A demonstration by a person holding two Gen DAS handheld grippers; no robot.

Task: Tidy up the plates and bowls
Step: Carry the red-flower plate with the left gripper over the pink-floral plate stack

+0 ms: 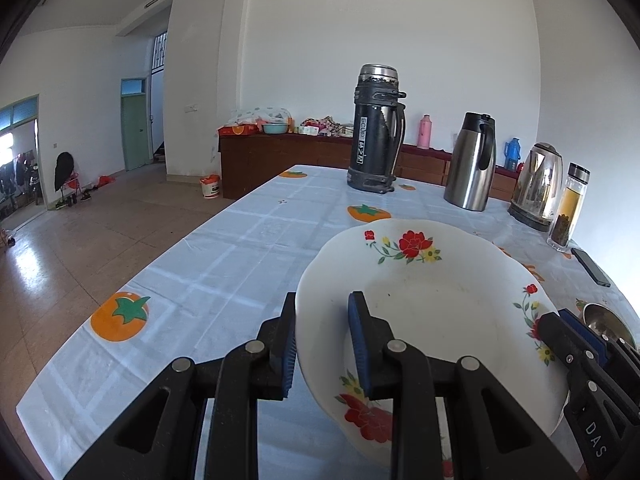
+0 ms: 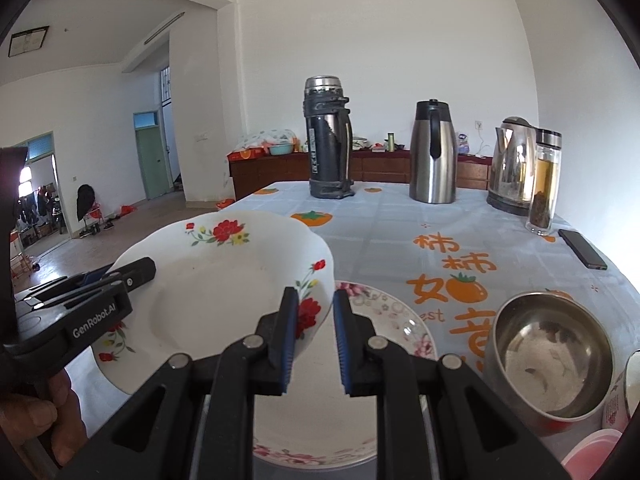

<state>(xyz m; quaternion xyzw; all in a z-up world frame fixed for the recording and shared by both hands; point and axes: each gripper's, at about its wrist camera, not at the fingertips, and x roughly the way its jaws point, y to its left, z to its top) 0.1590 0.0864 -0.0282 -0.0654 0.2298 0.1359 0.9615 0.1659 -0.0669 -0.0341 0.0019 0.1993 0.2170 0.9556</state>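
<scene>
The worktop (image 2: 400, 216) wears a pale blue cloth with orange fruit pictures, in a big white room with a tiled floor (image 1: 60, 240). The white plate with red flowers (image 1: 432, 304) is held up off the cloth. The left gripper (image 1: 326, 346) has its fingers on each side of the plate's left rim. The right gripper (image 2: 314, 342) has its fingers around the right rim, a small gap showing. Below lies one pink-flowered plate (image 2: 396, 312). One shiny steel bowl (image 2: 552, 356) sits near the right edge. Four drink containers stand along the far edge.

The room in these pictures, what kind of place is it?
Probably the dining room of a home: a table under a persimmon-print cloth carries a black thermos, an electric kettle and a floral plate, with a cluttered wooden sideboard behind.
</scene>
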